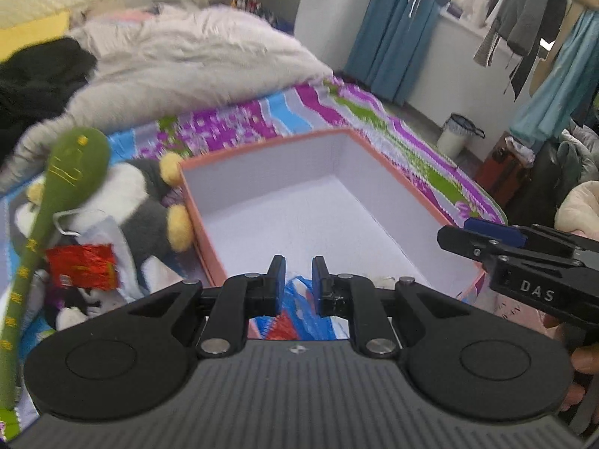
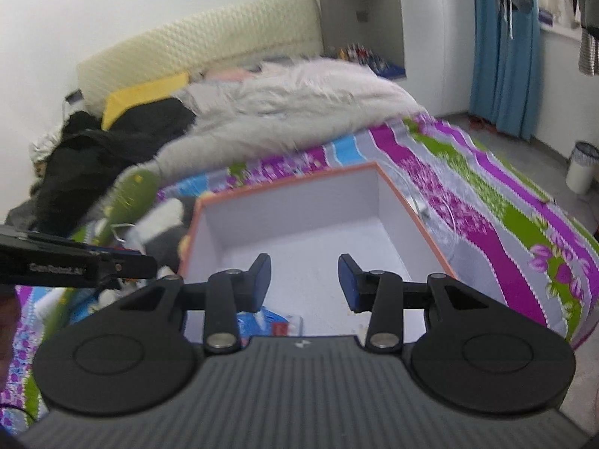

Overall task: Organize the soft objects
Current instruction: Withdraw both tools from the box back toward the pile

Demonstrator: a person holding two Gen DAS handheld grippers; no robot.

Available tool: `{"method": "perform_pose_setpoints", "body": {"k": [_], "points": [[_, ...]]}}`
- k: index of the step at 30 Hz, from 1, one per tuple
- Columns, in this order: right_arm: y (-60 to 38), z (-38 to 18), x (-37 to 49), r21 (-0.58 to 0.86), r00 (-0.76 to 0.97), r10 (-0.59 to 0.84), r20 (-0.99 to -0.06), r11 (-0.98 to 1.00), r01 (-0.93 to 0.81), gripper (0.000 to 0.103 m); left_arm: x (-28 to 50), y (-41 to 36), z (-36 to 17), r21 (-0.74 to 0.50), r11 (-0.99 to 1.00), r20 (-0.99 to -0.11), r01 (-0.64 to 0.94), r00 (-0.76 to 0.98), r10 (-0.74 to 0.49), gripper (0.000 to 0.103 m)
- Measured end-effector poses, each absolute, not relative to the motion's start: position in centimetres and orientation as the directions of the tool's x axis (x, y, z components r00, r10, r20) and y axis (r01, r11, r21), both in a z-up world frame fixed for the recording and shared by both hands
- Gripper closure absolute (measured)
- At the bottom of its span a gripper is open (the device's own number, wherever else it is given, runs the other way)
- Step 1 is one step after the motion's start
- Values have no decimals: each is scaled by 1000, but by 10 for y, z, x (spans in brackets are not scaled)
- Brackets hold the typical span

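An orange-rimmed box (image 1: 348,134) with a white inside lies open on the bed; it also shows in the right wrist view (image 2: 411,202). A blue, red and white plastic bag (image 1: 295,314) lies in its near end, also seen in the right wrist view (image 2: 269,320). My left gripper (image 1: 298,280) hovers just above that bag, fingers a small gap apart, gripping nothing. My right gripper (image 2: 304,280) is open and empty over the box. Left of the box lie a grey-and-white plush penguin (image 1: 149,202), a long green plush (image 1: 75,164) and a red foil packet (image 1: 80,265).
A fluffy white blanket (image 1: 194,60) and black clothes (image 1: 33,78) cover the far bed. The bedsheet (image 2: 505,202) is striped purple, green and blue. A white bin (image 1: 455,134) stands on the floor by blue curtains (image 1: 393,30). Clothes hang at the right.
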State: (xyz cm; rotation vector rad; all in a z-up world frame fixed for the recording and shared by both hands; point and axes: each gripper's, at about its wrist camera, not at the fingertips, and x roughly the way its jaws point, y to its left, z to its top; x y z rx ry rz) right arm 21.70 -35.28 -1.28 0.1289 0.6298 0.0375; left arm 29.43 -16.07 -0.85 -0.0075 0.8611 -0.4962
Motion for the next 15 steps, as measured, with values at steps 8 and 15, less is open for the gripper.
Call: {"method": "perform_pose_setpoints", "body": {"k": [8,15], "points": [[-326,3,184,144,847,127,-517,988,-61,60,253,-126,13,-201,895,-658,398,622,-424,85],[-304,8,159,143,863,155,-481,985,-97,60,214,-99,15,-218,903,-629,370,654,-420,85]]}}
